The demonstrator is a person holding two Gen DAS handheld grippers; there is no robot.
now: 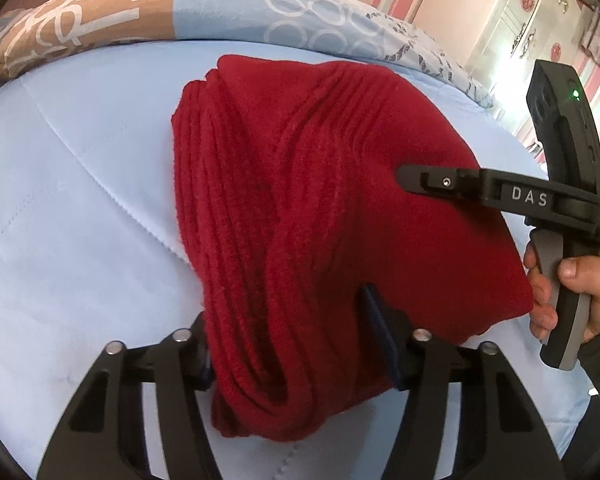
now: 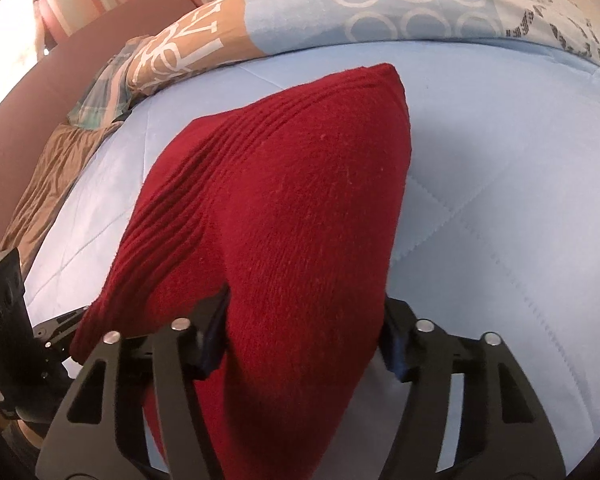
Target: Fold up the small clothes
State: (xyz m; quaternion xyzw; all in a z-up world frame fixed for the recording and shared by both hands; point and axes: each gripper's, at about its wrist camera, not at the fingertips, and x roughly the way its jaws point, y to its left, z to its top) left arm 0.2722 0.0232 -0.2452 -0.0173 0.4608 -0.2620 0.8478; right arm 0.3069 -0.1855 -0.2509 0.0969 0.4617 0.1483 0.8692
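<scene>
A dark red ribbed knit garment [image 1: 300, 184] lies partly folded on the light blue quilted bed [image 1: 80, 200]. My left gripper [image 1: 292, 344] has a bunched edge of the garment between its fingers. My right gripper [image 2: 304, 344] has the garment's other edge [image 2: 300, 220] between its fingers, the cloth draped over them. The right gripper also shows in the left wrist view [image 1: 404, 178], its tip resting on top of the red cloth, with the hand on its handle at the right.
A rolled duvet [image 1: 220, 12] in blue, tan and white patterns lies along the far side of the bed. A brown cloth [image 2: 48, 184] and a plaid one [image 2: 100, 96] lie at the bed's left. A striped pink wall and white wardrobe [image 1: 540, 28] stand behind.
</scene>
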